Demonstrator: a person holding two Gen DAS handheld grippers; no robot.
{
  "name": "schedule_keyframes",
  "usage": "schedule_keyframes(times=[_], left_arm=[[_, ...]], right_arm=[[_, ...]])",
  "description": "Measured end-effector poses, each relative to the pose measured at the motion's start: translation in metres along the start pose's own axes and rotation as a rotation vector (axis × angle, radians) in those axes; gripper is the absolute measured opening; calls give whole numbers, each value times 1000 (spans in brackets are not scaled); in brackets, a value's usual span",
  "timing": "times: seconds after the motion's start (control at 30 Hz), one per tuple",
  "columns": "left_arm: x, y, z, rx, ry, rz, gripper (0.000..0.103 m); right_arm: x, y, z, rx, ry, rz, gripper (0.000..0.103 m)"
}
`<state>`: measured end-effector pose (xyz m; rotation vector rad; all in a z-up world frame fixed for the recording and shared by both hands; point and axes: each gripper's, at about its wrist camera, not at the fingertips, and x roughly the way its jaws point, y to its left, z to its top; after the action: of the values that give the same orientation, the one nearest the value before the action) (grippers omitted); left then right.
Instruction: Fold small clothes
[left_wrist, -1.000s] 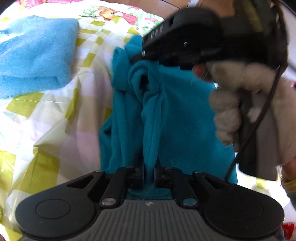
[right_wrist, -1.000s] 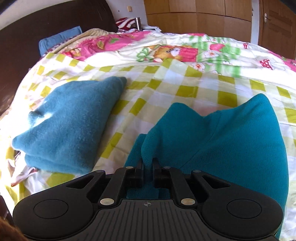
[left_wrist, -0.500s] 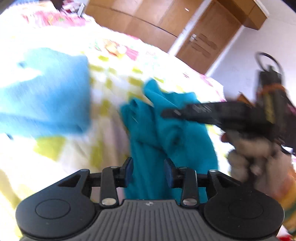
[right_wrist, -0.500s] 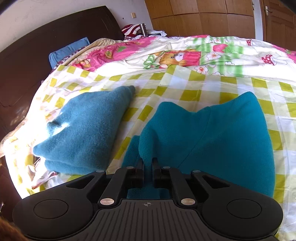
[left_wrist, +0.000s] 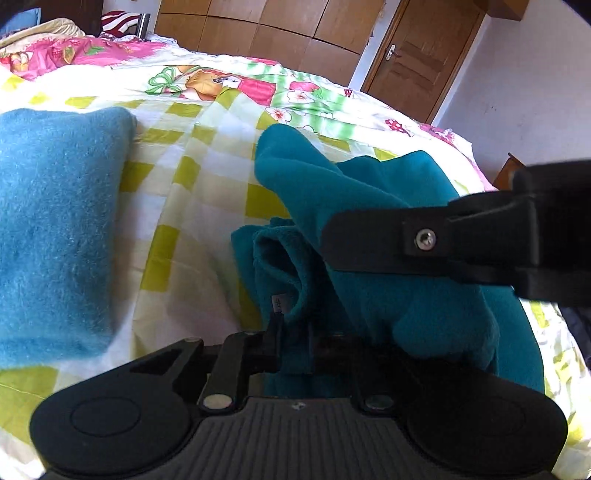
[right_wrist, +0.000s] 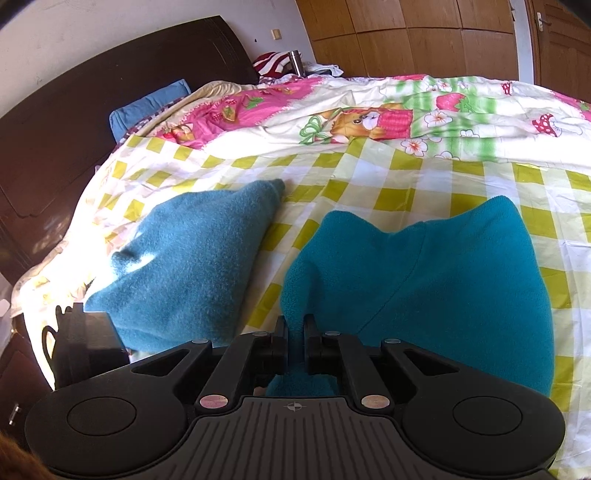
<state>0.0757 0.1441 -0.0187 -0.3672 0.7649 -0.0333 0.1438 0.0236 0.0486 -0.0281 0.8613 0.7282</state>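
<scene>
A teal fleece garment (left_wrist: 424, 306) lies bunched on the checked quilt (left_wrist: 207, 192). My left gripper (left_wrist: 295, 336) is closing on a rolled fold at the garment's near left edge, beside a small white label, and its pads press the cloth. Just above and to the right, my right gripper (left_wrist: 332, 240) reaches in from the right. In the right wrist view it (right_wrist: 295, 332) is shut on a raised peak of the same garment (right_wrist: 443, 266). The cloth fans out ahead of it onto the quilt.
A folded, lighter blue fleece (left_wrist: 55, 221) (right_wrist: 192, 266) lies to the left of the garment. A dark headboard (right_wrist: 55, 147) and blue pillow (right_wrist: 147, 107) are at far left. Wooden wardrobes (right_wrist: 406, 37) and a door (left_wrist: 417, 51) stand beyond the bed.
My left gripper let go of the hanging cloth, opened, swung across and shut again on a fold at the garment's edge. The right gripper kept its grip and rose slightly.
</scene>
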Motion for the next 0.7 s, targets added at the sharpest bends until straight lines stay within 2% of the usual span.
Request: schedule_keyframes(times=[0.13, 0.27, 0.37, 0.53, 0.6, 0.7], left_arm=[[-6, 3, -8, 2, -4, -3, 26], [-36, 19, -17, -6, 18, 22, 45], [-68, 29, -28, -16, 19, 55, 45], [-111, 18, -40, -33, -24, 14, 49], [-116, 7, -39, 1, -52, 15, 50], [-115, -3, -33, 20, -63, -4, 52]], right_arm=[[13, 3, -4, 23, 3, 10, 8], [45, -13, -10, 117, 48, -12, 9], [54, -20, -16, 152, 95, 35, 14], [50, -16, -18, 182, 82, 132, 46], [40, -15, -14, 195, 77, 212, 51], [16, -16, -12, 232, 69, 307, 52]])
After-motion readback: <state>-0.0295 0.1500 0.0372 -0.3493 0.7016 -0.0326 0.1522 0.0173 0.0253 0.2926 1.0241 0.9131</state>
